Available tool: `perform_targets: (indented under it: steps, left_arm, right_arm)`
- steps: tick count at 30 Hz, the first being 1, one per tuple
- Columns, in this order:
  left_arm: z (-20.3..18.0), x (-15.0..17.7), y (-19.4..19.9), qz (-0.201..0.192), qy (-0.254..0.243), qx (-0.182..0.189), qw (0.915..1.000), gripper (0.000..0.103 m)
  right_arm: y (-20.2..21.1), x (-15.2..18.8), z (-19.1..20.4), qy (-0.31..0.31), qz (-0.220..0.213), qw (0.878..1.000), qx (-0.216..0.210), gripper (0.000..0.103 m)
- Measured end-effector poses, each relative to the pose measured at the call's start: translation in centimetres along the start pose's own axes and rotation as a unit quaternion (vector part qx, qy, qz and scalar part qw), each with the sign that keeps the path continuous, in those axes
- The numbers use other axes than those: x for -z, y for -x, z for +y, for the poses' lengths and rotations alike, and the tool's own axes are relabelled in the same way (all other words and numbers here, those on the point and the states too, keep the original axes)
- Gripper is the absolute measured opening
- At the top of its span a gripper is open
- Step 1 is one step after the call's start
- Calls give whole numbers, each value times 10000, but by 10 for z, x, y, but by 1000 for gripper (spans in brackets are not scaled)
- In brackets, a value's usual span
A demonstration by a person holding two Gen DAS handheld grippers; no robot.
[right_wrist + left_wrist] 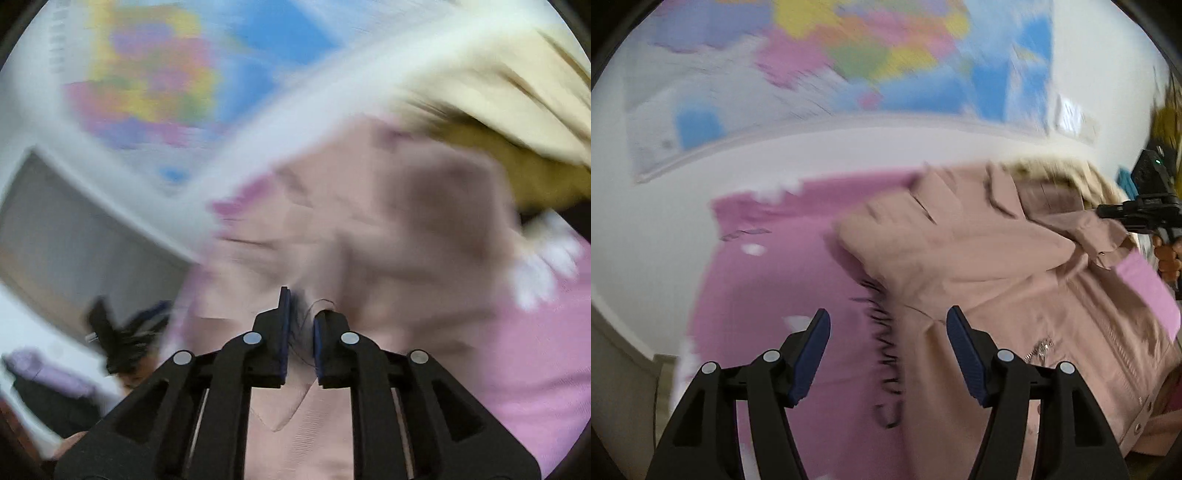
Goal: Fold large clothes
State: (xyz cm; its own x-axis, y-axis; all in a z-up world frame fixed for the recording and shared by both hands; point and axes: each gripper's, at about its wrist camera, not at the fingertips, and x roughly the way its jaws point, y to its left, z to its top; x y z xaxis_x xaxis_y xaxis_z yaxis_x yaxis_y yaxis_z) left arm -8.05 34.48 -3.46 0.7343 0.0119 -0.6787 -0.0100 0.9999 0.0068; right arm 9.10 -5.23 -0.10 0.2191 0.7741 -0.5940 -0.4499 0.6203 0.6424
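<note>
Left gripper (888, 354), lower centre of its view: jaws wide, empty, over pink mat (775, 280). Dusty-pink zip jacket (997, 266), centre right: one sleeve laid across, body rumpled; folding early. Right gripper (300, 332): jaws narrow, fabric between; grip unclear through blur.

- jacket (997, 266) lies on the mat (783, 280), over its right half; the left half is bare
- map (820, 74) hangs on the wall behind the mat
- another pile of cloth (1056, 173) sits behind the jacket, far right
- left gripper (888, 354) hangs over the jacket's left edge
- right gripper (301, 332) is at the jacket's right side, jacket fabric between its fingers (283, 332)
</note>
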Motion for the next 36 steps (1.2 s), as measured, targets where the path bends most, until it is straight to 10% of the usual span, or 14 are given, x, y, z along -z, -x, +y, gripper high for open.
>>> perform_targets:
  steps: [8,15,18,22,24,27,31,36]
  left_arm:
    - [-29,-13,-46,385,-155,20,9991,62]
    - [-49,-24,-60,430,-445,68,9981,61]
    - [-40,-24,-81,676,-200,-69,9975,52]
    - [-23,-20,-97,873,137,-291,9957,49]
    - [-17,-18,-101,955,231,-354,9945,47]
    - [-9,-14,-100,987,326,-403,9938,47]
    - [-7,-14,-88,865,313,-334,9952,48]
    - [-13,-20,-66,507,147,-173,9985,48]
  right_arm:
    - [31,28,3,279,-536,9967,533,85]
    - [33,31,27,1482,-656,9816,1012,87]
    - [1,57,60,2496,-239,9590,1323,91]
    - [-61,89,78,3883,215,8817,2670,90]
    - [-73,92,73,4066,313,8667,2873,65]
    - [-58,70,62,3477,198,9079,2334,15]
    - [8,9,22,1602,-429,9834,736,12]
    - [17,-23,-60,-177,-300,9982,492,25]
